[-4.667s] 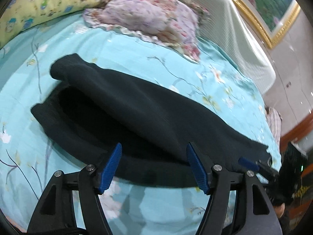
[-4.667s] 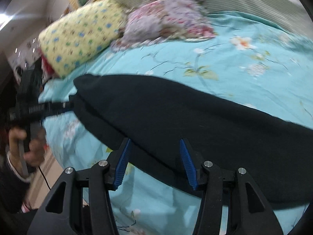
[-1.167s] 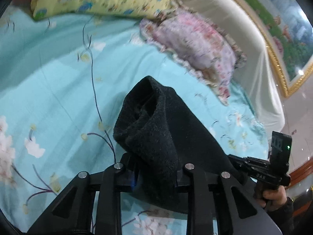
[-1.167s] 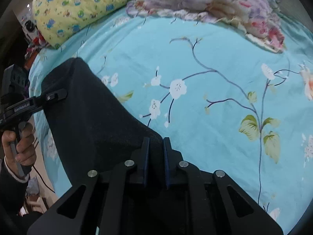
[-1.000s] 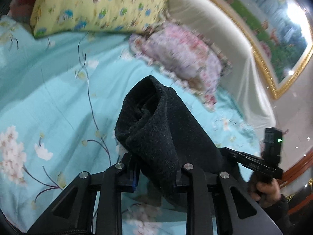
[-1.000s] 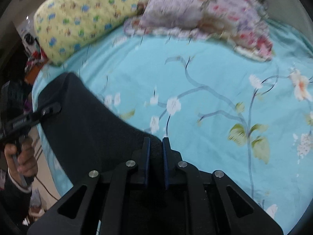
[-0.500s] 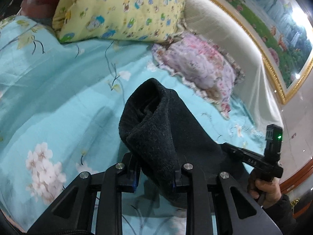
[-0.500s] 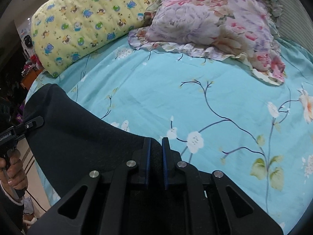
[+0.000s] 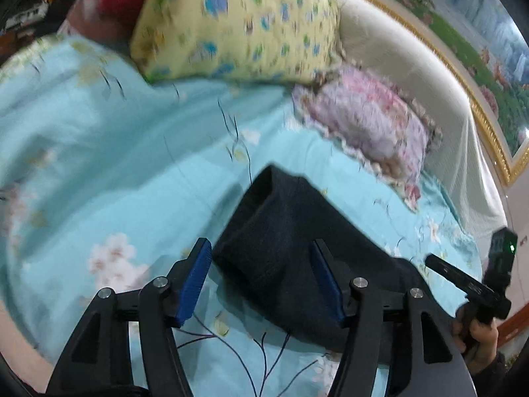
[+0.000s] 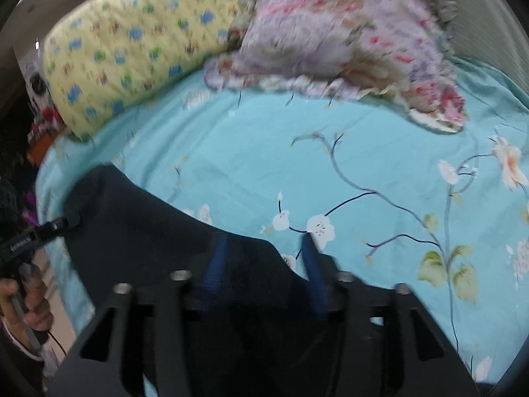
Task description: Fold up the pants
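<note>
The black pants (image 9: 284, 231) lie folded over on the teal flowered bed sheet (image 9: 99, 165). My left gripper (image 9: 261, 278) is open, its blue pads on either side of the pants' end fold and apart from it. In the right wrist view the pants (image 10: 139, 244) spread to the left. My right gripper (image 10: 264, 264) is open, its blue pads (image 10: 215, 264) over the cloth's edge. The left gripper also shows in the right wrist view (image 10: 53, 226), and the right gripper shows in the left wrist view (image 9: 463, 281).
A yellow patterned pillow (image 9: 231, 26) and a pink floral pillow (image 9: 367, 115) lie at the head of the bed. A white padded headboard (image 9: 413, 76) stands behind them, with a gold-framed picture (image 9: 463, 26) above. The bed edge is at the lower left.
Both grippers have opened and let go of the pants, which now rest on the sheet. Both views are blurred by motion.
</note>
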A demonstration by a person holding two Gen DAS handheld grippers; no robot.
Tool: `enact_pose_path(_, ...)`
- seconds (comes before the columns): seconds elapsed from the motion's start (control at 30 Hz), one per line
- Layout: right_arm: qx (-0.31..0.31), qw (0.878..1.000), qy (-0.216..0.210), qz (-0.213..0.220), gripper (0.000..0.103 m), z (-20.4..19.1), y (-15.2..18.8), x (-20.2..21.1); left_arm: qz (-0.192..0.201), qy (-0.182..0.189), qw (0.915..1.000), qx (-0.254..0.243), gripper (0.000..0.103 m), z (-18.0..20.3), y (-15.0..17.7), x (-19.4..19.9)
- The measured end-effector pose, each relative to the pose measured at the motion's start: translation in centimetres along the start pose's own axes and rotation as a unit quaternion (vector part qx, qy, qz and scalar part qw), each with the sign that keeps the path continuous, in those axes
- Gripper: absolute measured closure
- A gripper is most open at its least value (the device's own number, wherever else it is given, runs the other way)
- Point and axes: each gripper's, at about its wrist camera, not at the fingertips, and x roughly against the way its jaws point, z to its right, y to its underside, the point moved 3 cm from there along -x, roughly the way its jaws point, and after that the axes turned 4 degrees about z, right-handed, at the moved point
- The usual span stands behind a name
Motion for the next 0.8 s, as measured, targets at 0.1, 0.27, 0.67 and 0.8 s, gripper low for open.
enact_pose_path(0.1, -0.02, 1.0, -0.004, 0.019, 0.042, 0.6, 0.6, 2.6, 0.014, -0.001, 0.9998, -0.015, 0.034, 1.1, -0.6, 1.6)
enact_pose_path(0.27, -0.067, 0.997, -0.002, 0.035, 0.041, 2.6, 3.2, 6.6, 0.014, 0.027, 0.9987, -0.04, 0.029, 4.5, -0.5, 2.4)
enact_pose_path(0.67, -0.171, 0.983, 0.039, 0.061, 0.041, 8.8, 11.1, 14.3, -0.065, 0.095, 0.9873, -0.11, 0.026, 14.0, 4.4, -0.7)
enact_pose_path(0.8, -0.197, 0.976, 0.053, 0.077, 0.041, 10.3, 13.1, 17.0, -0.09, 0.117, 0.9799, -0.134, 0.026, 17.3, 6.3, -1.7)
